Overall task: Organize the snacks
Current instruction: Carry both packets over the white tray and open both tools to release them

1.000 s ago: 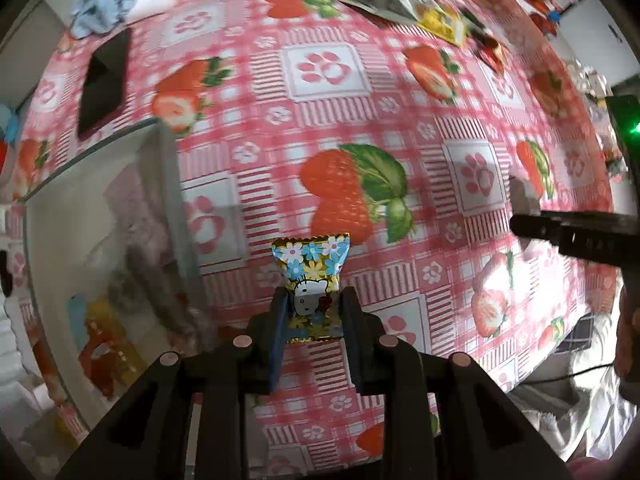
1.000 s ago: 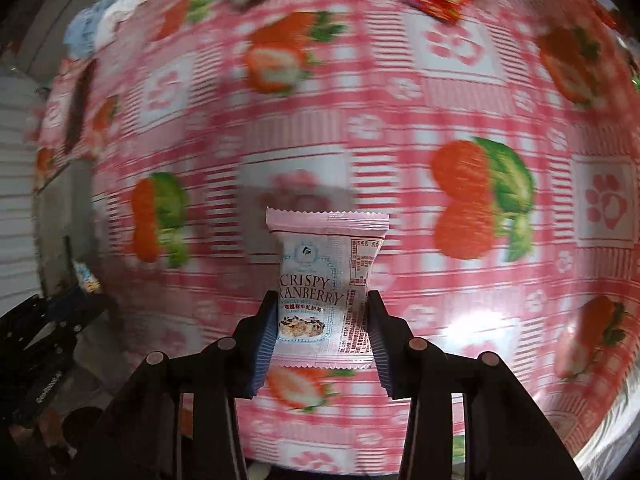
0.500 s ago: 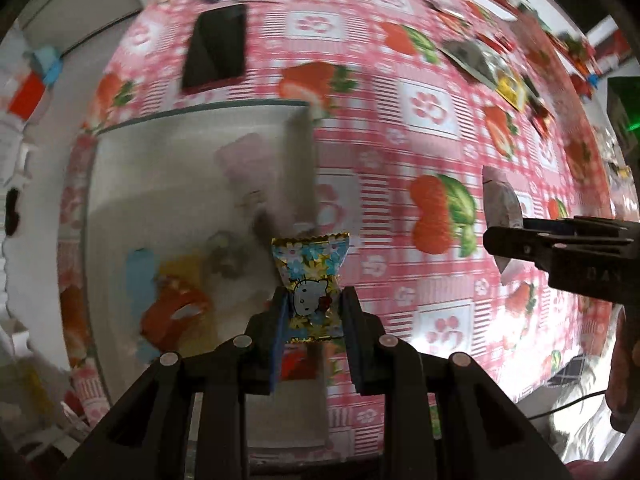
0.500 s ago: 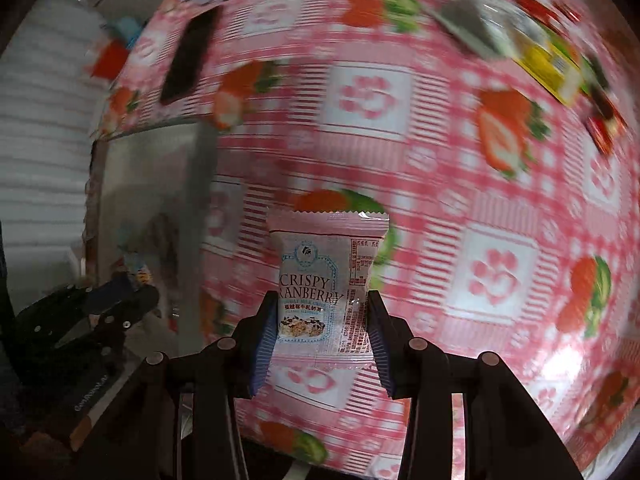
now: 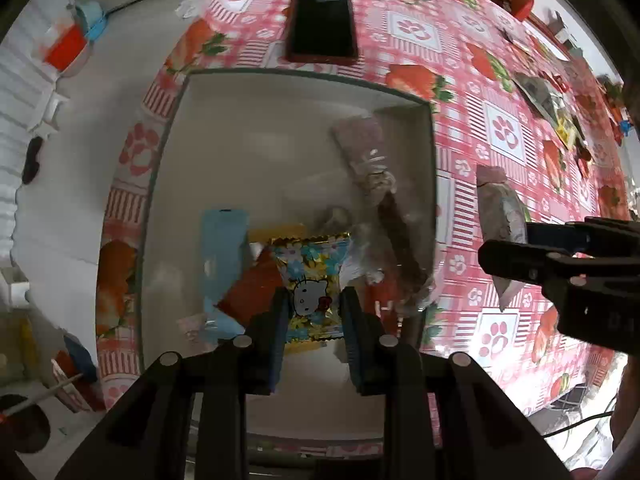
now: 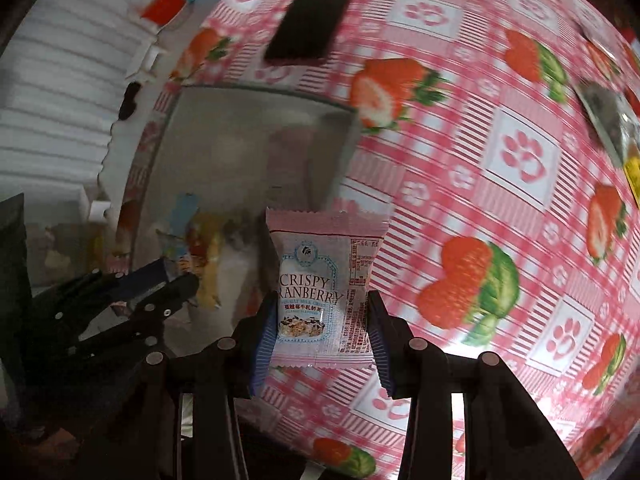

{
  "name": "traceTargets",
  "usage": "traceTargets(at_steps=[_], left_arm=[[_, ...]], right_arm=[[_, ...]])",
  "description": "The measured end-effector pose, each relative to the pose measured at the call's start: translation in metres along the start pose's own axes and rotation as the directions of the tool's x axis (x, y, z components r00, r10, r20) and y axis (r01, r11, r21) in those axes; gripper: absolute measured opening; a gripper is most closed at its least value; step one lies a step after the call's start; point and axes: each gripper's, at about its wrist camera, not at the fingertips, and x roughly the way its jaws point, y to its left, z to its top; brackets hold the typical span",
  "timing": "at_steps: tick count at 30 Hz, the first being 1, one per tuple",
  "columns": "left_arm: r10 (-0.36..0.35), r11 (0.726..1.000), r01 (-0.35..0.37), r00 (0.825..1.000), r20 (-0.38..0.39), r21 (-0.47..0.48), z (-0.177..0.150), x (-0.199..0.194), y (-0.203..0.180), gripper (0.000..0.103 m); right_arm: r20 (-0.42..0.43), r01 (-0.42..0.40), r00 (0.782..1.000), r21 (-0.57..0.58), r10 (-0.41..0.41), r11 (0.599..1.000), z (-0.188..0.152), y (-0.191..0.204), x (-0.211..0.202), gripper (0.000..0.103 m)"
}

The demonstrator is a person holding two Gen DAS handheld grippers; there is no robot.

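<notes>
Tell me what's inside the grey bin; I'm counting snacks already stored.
The grey bin holds a blue packet, red wrapper and pink packet. The held Hello Kitty candy covers others.

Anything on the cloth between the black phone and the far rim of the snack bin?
Nothing: in the left wrist view only bare strawberry tablecloth separates the phone from the bin rim. The right wrist view agrees, though blurred.

Two claws — each one snack packet; one bin; one phone.
</notes>
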Motion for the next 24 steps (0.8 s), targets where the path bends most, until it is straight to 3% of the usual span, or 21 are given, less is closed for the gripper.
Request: traceTargets(at_steps=[15,24], left_arm=[[0.003,0.998,-0.002,1.000,0.021,-0.058,0.023,0.002,0.031,0.028],[0.021,0.998,-0.022,1.000,-0.009,-0.052,0.032,0.016,0.038,0.028]], right_arm=[[-0.026,0.005,1.000,-0.068,-0.007,0.998,0.031,0.039,0.013,0.044],[-0.055,0.017,0.998,-0.069,-0.020,0.997,0.050,0.049,0.029,0.044]])
